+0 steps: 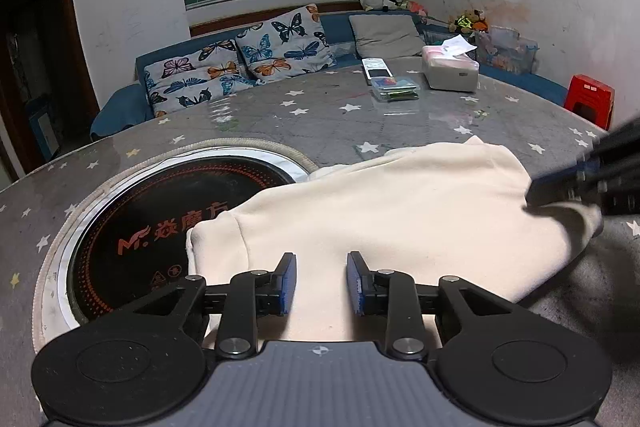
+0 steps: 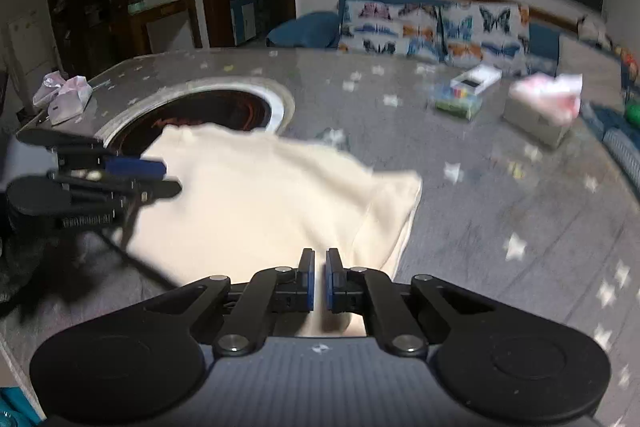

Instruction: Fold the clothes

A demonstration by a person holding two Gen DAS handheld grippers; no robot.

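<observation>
**Soft cream garment, best held at a folded edge**

The cream garment (image 1: 400, 211) lies in a loose heap on the star-patterned table (image 1: 320, 107), directly ahead of and beneath both tongs, with 1 corner draped over the round cooktop (image 1: 160, 219) set into the table to the left of the left tongs.

The left tongs (image 1: 321, 283) stand partly open above the cloth; the blue pads do not press on anything, and no fabric sits pinched between them. The right tongs (image 2: 320, 279) are all but closed, with only a thin slit between the pads, and a fold of the garment appears caught in that slit, rising toward them.

The fabric looks thick, soft and light, likely fleece or knit. It will probably sag and stretch rather than keep a shape, and is not fragile. A single layer could slip, so a grip on a doubled edge or hem near the corner just left of the left tongs seems safest.
</observation>
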